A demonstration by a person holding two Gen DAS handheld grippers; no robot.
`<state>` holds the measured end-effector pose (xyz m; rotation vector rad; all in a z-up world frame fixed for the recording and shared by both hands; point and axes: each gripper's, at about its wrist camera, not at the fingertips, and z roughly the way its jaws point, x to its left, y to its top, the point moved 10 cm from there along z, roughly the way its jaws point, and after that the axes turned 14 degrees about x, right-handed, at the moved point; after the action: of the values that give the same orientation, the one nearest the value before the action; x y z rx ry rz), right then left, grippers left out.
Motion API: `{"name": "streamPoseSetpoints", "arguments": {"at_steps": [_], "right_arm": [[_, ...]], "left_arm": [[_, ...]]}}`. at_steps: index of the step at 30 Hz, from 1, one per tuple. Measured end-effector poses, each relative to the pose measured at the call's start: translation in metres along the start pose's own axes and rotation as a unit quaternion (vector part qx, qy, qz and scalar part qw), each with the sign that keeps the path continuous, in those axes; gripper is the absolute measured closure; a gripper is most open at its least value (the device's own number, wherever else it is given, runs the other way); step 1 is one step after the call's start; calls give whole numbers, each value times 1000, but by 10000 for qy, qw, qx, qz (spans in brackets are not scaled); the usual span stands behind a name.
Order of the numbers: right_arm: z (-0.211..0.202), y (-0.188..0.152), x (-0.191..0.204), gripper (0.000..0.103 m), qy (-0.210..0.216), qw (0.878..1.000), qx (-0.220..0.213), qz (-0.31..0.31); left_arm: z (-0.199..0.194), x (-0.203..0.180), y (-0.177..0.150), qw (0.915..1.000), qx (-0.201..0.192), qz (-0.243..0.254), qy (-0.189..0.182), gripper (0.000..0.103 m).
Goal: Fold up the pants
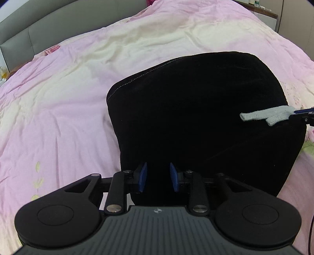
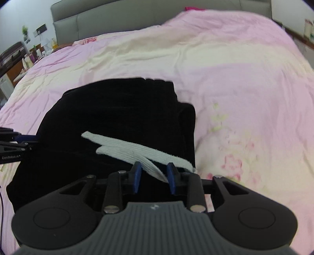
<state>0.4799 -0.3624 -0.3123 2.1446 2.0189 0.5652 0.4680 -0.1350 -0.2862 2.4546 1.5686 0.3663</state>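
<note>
The black pants (image 1: 196, 109) lie folded into a compact stack on the pink bedspread (image 1: 58, 117); they also show in the right wrist view (image 2: 117, 117). My left gripper (image 1: 158, 176) hovers open and empty over the near edge of the stack. My right gripper (image 2: 154, 175) is open over the stack's right side, with a white knitted strip (image 2: 125, 146) lying between its blue pads. The strip (image 1: 266, 114) and the right gripper's tip (image 1: 306, 113) show at the right edge of the left wrist view. The left gripper's tip (image 2: 11, 145) shows at the left edge of the right wrist view.
A grey padded headboard (image 2: 117, 21) runs along the far side of the bed. A cluttered side table (image 2: 25, 56) stands at the far left, and a wooden shelf (image 1: 263, 9) at the far right.
</note>
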Motion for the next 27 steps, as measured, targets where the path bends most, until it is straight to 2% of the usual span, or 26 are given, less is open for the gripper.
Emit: {"name": "streamPoseSetpoints", "arguments": {"at_steps": [2, 5, 6, 7, 9, 14, 15, 17, 18, 19, 22, 23, 26, 27], "right_arm": [[8, -6, -6, 79, 96, 9999, 19, 140], [4, -5, -5, 78, -15, 9999, 45, 104], [4, -5, -4, 78, -33, 9999, 48, 115], [4, -5, -5, 78, -26, 9998, 38, 177], [3, -4, -4, 77, -23, 9997, 9, 258], [2, -3, -3, 76, -54, 9997, -36, 216], [2, -3, -3, 76, -57, 9998, -42, 209], [1, -4, -3, 76, -59, 9998, -66, 203], [1, -4, -3, 76, -60, 9997, -79, 207], [1, -5, -3, 76, -61, 9997, -92, 212], [0, -6, -3, 76, -72, 9997, -122, 199], [0, -6, -2, 76, -73, 9997, -125, 179], [0, -5, -3, 76, -14, 9998, -116, 158], [1, -5, -3, 75, 1, 9998, -109, 164]], "left_arm": [[-17, 1, -2, 9999, 9, -86, 73, 71], [-55, 0, -20, 9995, -276, -183, 4, 71], [-66, -1, -29, 9990, -393, -224, -20, 64], [-75, -2, -39, 9986, -465, -265, -24, 49], [-84, -9, -61, 9984, -503, -253, 14, 35], [-56, -32, -98, 9988, -254, -404, 107, 31], [-52, -39, -103, 9984, -284, -424, 232, 31], [-37, -40, -105, 9964, -262, -537, 602, 35], [-32, -39, -105, 9954, -266, -623, 673, 45], [-30, -37, -104, 9948, -298, -742, 624, 63], [-46, -19, -101, 9876, -576, -1409, 382, 73], [-53, -16, -101, 9881, -631, -1326, 460, 74], [-47, -12, -111, 9926, -253, -936, 731, 80], [-33, -8, -120, 9928, 5, -952, 731, 87]]}}
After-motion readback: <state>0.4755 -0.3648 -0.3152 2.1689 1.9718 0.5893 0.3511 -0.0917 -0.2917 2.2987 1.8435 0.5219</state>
